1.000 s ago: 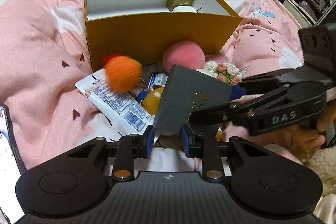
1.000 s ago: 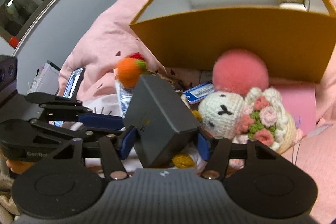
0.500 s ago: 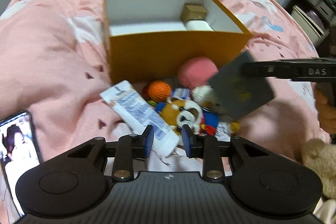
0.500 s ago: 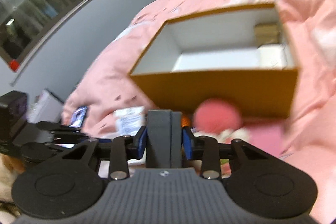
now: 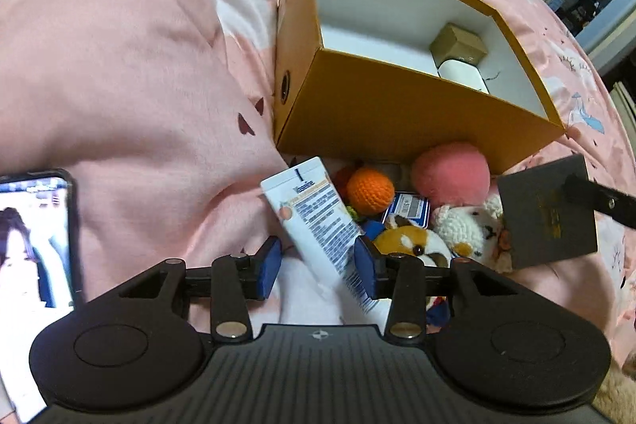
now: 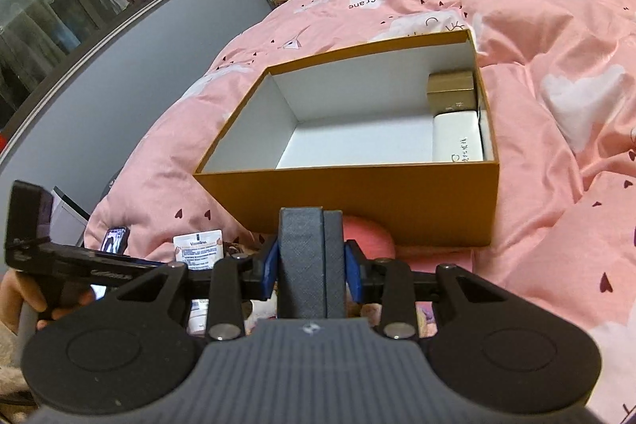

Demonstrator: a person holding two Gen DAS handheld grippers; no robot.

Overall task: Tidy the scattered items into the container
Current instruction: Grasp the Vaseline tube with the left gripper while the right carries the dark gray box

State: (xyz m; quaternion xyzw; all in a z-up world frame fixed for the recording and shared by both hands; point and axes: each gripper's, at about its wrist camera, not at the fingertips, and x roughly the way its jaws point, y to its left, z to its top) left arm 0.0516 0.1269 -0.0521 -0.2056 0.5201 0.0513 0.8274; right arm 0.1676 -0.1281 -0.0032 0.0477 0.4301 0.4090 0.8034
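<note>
At lower centre of the right wrist view, the right gripper (image 6: 310, 267) clamps the flat dark-grey box (image 6: 311, 265) edge-on, ready for the open orange cardboard container (image 6: 349, 203) above, while the left gripper (image 5: 316, 267), jaws opening, straddles the white lotion tube (image 5: 318, 221).

The phone (image 5: 33, 257) runs off the left wrist view's left edge, so only part of its screen shows. The box (image 5: 397, 118) hides the back of the pink ball (image 5: 451, 173). The right gripper's arm (image 5: 600, 203) is cut off at the right edge. The grey case (image 5: 550, 211) covers part of the white toy (image 5: 469, 225). In the right wrist view, small writing on the white pack (image 6: 457, 140) is unreadable.
</note>
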